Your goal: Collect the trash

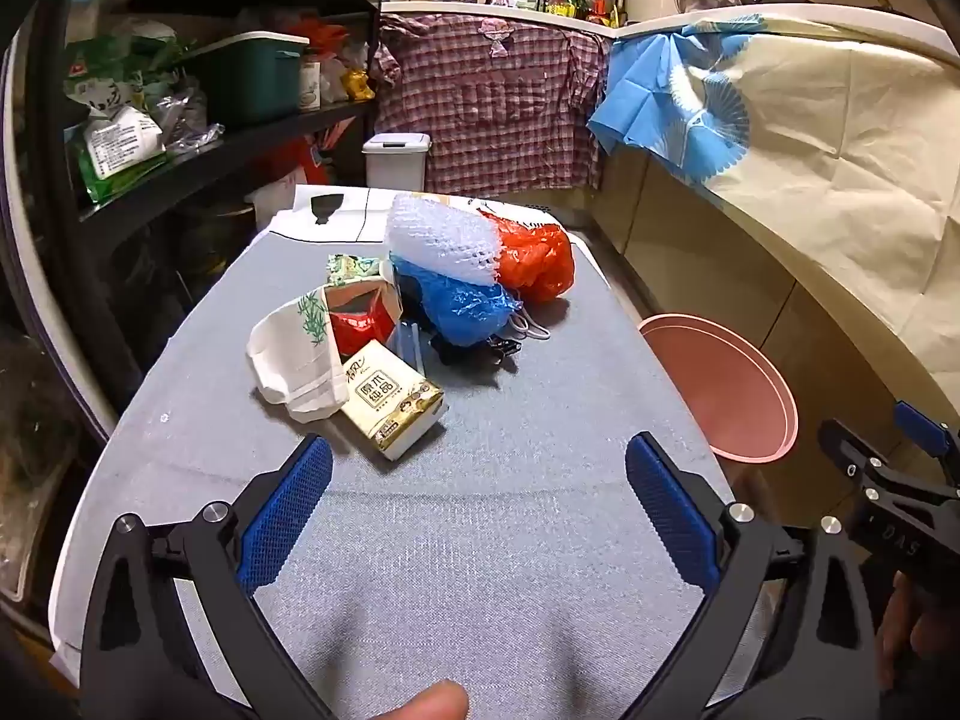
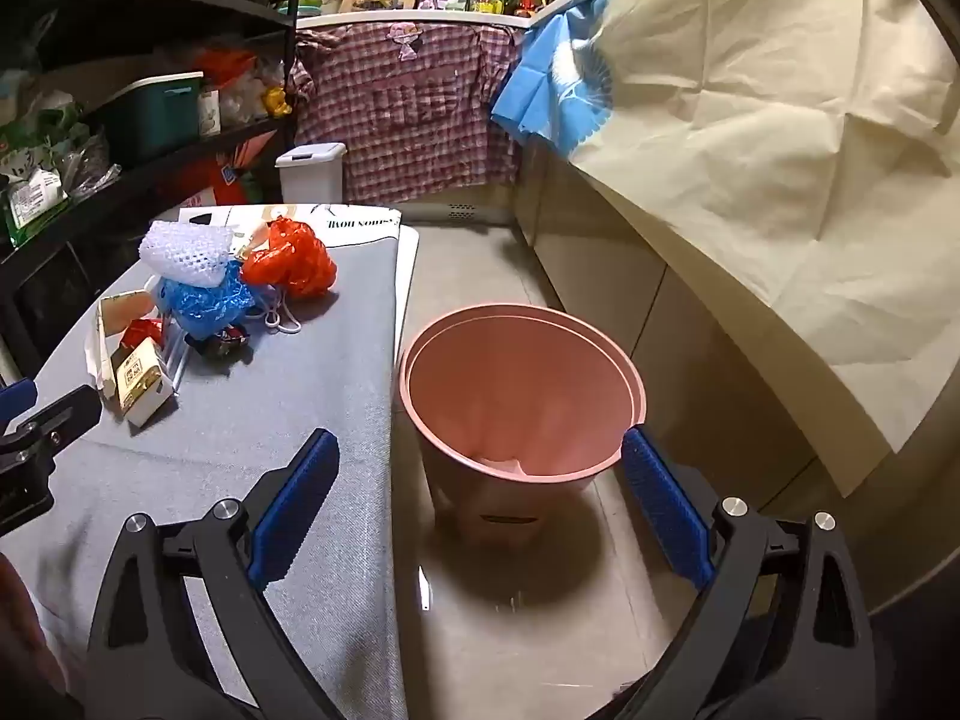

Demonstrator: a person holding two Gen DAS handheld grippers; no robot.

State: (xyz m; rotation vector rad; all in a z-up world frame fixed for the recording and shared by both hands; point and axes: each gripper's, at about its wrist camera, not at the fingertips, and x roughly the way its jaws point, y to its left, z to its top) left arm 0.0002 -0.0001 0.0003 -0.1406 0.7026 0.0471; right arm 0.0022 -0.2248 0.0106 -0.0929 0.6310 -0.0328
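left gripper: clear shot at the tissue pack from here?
Probably yes. The left gripper is open and empty, aimed down at the grey table cover, with only bare cloth between it and the tissue pack. One catch: the white paper bag lies against the pack's left side.

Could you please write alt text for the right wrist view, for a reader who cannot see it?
An open right claw, holding nothing, points down at an empty pink bin on the floor beside a grey-covered table. On the table lies a pile of trash: red bag, blue bag, white foam net and a small carton.
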